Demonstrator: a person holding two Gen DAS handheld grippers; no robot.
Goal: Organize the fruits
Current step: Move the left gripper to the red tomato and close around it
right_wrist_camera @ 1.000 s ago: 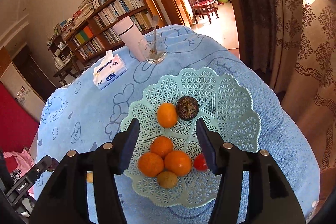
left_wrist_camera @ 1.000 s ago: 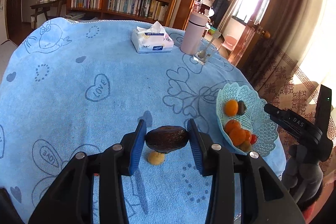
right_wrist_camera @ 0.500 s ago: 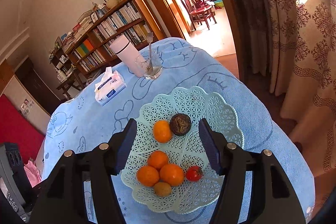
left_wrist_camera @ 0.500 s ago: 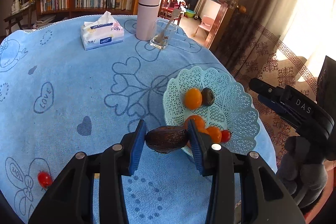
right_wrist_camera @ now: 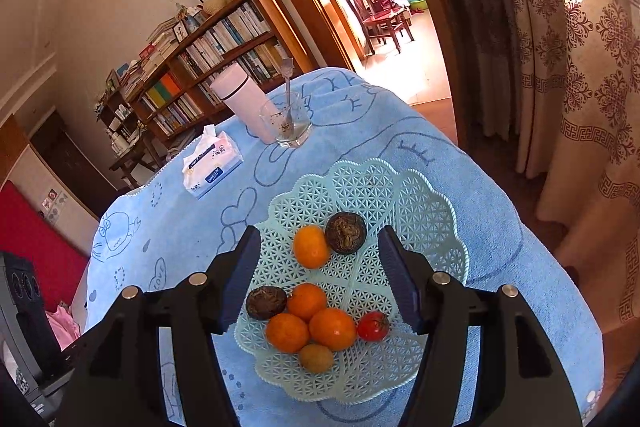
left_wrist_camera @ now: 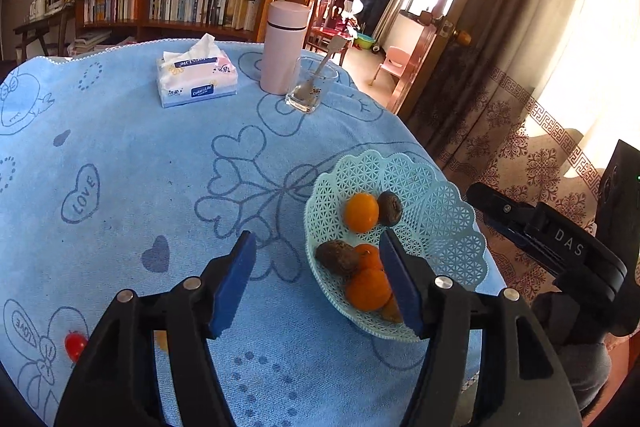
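Note:
A pale green lattice fruit basket point(left_wrist_camera: 440, 195) point(right_wrist_camera: 360, 183) sits at the right edge of the blue tablecloth. It holds several oranges point(right_wrist_camera: 310, 246), two dark brown fruits point(right_wrist_camera: 346, 231) point(right_wrist_camera: 266, 302), a cherry tomato point(right_wrist_camera: 373, 325) and a small tan fruit point(right_wrist_camera: 316, 357). The brown fruit I carried point(left_wrist_camera: 338, 257) lies at the basket's left rim. My left gripper point(left_wrist_camera: 318, 279) is open and empty above that rim. My right gripper point(right_wrist_camera: 318, 281) is open and empty over the basket. A cherry tomato point(left_wrist_camera: 75, 345) and a small yellow fruit point(left_wrist_camera: 161, 340) lie on the cloth at lower left.
A tissue pack point(left_wrist_camera: 196, 77), a pink flask point(left_wrist_camera: 285, 47) and a glass with a spoon point(left_wrist_camera: 310, 87) stand at the far side of the table. The right gripper's body point(left_wrist_camera: 560, 247) hangs off the table's right edge. Curtains and a doorway lie beyond.
My left gripper carried the brown fruit right to the basket, opened and dropped it at the left rim. My right gripper drew back slightly and stays open.

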